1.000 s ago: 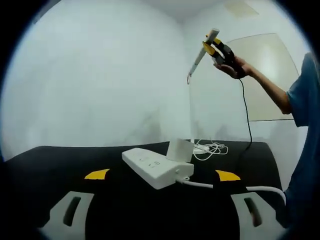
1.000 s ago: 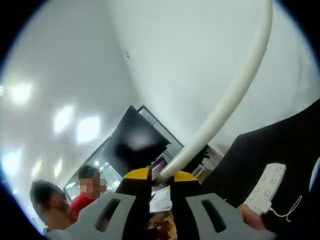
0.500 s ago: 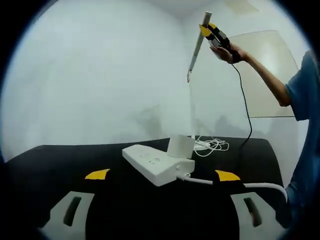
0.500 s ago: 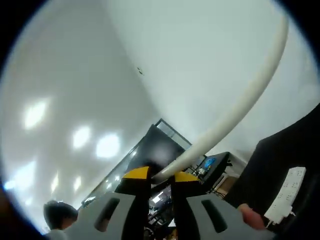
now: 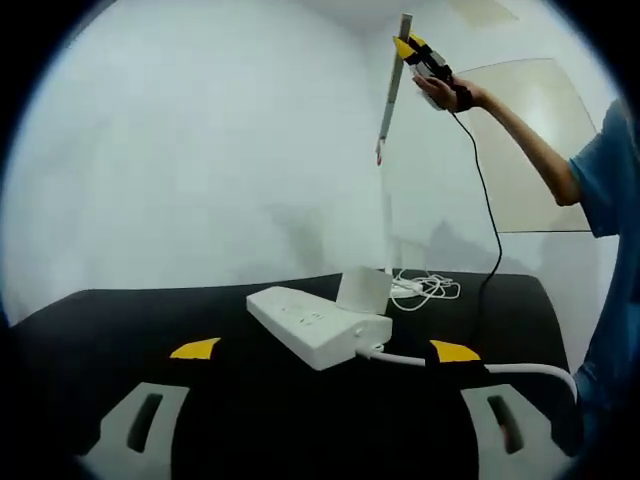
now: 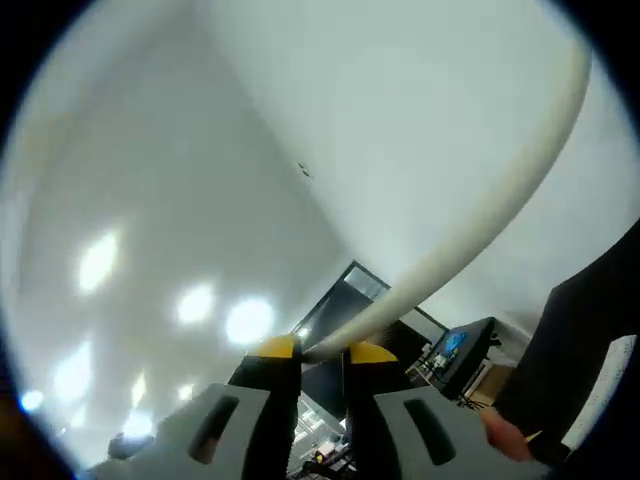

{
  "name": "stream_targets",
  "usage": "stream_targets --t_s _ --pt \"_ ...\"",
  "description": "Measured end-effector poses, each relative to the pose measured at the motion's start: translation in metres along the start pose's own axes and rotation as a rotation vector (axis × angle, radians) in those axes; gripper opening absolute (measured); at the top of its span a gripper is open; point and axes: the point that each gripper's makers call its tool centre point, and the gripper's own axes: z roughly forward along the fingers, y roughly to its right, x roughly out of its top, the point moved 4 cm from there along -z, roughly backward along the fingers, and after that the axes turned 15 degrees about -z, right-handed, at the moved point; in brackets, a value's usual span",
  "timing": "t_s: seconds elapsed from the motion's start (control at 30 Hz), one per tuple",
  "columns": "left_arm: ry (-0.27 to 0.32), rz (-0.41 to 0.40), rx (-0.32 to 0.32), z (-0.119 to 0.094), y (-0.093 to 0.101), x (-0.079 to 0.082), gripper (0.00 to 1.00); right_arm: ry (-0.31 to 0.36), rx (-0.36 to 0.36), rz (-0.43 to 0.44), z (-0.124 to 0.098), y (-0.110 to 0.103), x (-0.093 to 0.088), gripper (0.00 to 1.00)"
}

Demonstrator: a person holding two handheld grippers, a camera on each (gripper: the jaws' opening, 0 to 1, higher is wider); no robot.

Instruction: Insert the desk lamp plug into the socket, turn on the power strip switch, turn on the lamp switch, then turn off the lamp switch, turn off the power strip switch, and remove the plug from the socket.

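Desk lamp (image 5: 388,150) upper right of centre in left gripper view: thin white post rising from white base (image 5: 361,292) at frame centre, slim head (image 5: 391,88) tilted nearly upright at top. Right gripper (image 5: 412,50) clamped on top end of lamp head, held by a hand (image 5: 447,92), blue sleeve at right edge. In right gripper view, lamp head (image 6: 480,215) as pale curved bar running from upper right down to lower centre, end pinched between yellow-tipped jaws of right gripper (image 6: 320,351); jaws narrow, closed on it. Power strip (image 5: 315,327) white, on black table (image 5: 120,320), just in front of lamp base, centre of frame; also a sliver at right edge of right gripper view (image 6: 598,398). Thick white strip cable (image 5: 470,368) running off to lower right. Bundled thin white cord (image 5: 428,291) right of base, plug not discernible. Black cable (image 5: 490,210) hanging from right gripper down to table. Left gripper (image 5: 325,350) low at bottom of frame, jaws wide apart, nothing between them, well short of strip.
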Motion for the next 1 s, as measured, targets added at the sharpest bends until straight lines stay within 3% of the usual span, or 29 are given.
stream_targets --t_s 0.13,0.33,0.5,0.57,0.63,0.87,1.0 --pt "-0.007 0.0 0.004 0.0 -0.003 -0.001 0.78 -0.024 0.048 -0.003 -0.002 0.0 -0.01 0.18" --pt "-0.009 0.001 0.009 0.001 -0.005 -0.001 0.78 -0.084 0.096 -0.143 -0.005 -0.014 -0.023 0.22" --pt "-0.002 0.015 0.005 -0.001 -0.002 0.0 0.78 -0.209 0.128 -0.198 -0.023 -0.014 -0.043 0.25" --pt "0.001 0.014 0.004 -0.001 0.0 0.0 0.78 -0.219 0.123 -0.213 -0.033 -0.008 -0.046 0.25" --pt "-0.002 0.014 0.006 0.0 0.0 -0.001 0.78 -0.23 0.109 -0.23 -0.048 0.002 -0.048 0.25" --pt "-0.017 0.022 0.021 0.001 0.003 -0.004 0.79 -0.324 -0.093 -0.448 -0.093 0.056 -0.053 0.22" --pt "-0.021 0.024 0.031 0.001 -0.001 -0.005 0.79 -0.336 -0.12 -0.475 -0.113 0.074 -0.059 0.17"
